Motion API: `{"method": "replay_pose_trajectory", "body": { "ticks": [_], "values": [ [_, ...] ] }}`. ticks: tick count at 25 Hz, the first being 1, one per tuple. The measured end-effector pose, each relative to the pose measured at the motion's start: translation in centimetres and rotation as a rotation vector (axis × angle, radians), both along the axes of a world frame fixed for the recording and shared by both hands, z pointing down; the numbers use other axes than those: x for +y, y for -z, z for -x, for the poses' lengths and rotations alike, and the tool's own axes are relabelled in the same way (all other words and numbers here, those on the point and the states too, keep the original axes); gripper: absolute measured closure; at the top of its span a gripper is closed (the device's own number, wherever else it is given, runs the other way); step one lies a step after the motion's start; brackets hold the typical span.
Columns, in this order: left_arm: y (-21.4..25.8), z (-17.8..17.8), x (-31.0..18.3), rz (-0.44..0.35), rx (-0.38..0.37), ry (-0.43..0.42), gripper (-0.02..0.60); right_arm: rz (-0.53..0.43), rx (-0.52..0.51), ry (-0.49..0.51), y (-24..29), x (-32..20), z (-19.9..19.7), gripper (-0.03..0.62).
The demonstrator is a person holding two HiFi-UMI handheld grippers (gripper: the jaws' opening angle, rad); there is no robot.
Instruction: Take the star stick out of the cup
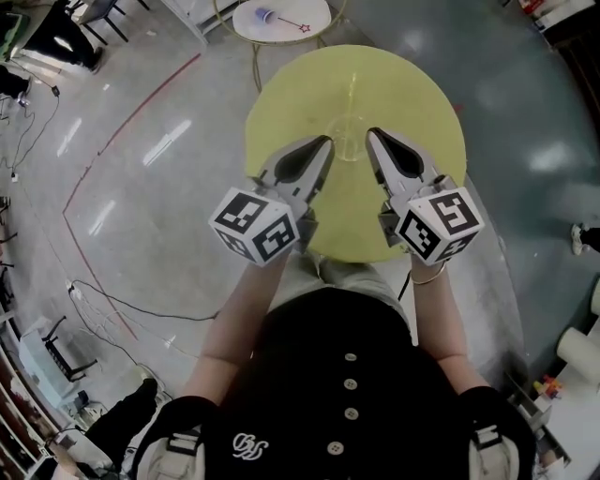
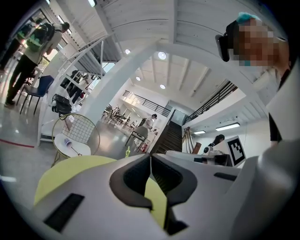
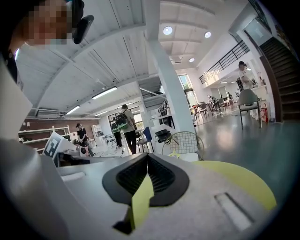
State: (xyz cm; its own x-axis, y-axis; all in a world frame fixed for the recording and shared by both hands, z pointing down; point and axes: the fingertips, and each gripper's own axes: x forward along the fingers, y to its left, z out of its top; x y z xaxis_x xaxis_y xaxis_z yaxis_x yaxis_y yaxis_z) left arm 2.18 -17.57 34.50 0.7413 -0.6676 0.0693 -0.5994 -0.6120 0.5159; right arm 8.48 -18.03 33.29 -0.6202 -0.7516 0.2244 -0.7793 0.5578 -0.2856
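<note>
A clear cup (image 1: pixel 346 128) stands on the round yellow table (image 1: pixel 281 103), faint against the top. A thin yellow stick (image 1: pixel 353 94) rises out of it, and its yellow-green star tip (image 2: pixel 127 152) shows just past my jaws, also as the star tip (image 3: pixel 174 152) in the right gripper view. My left gripper (image 1: pixel 328 142) and right gripper (image 1: pixel 370 134) hover either side of the cup, close to it but apart from it. The jaws of both are shut with nothing between them.
Beyond the yellow table stands a small white round table (image 1: pixel 319 11) with a purple cup (image 1: pixel 265 15) lying on it and a red-star stick (image 1: pixel 292 23). A wire chair (image 2: pixel 79 129) stands behind it. Cables trail on the floor at left (image 1: pixel 103 300). People stand far off.
</note>
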Motion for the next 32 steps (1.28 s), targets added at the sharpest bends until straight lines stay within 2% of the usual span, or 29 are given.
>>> {"method": "replay_pose_trajectory", "body": {
  "ticks": [13,16,24,32],
  "values": [
    [-2.6,0.6,-3.1,0.070,0.014,0.066,0.561,0.075,-0.001,0.067,-2.9,-4.3,0.4,0.585],
    [-3.7,0.3,-3.7,0.100,0.013,0.067,0.561,0.094,-0.006,0.081,-3.7,-5.2,0.5,0.544],
    [-6.0,-0.9,-3.6,0.156,0.015,0.045,0.561,0.149,0.012,0.104,-6.4,-6.5,0.7,0.495],
    [-7.1,-0.7,-3.9,0.187,0.027,0.060,0.561,0.208,0.070,0.096,-8.6,-7.6,0.8,0.491]
  ]
}}
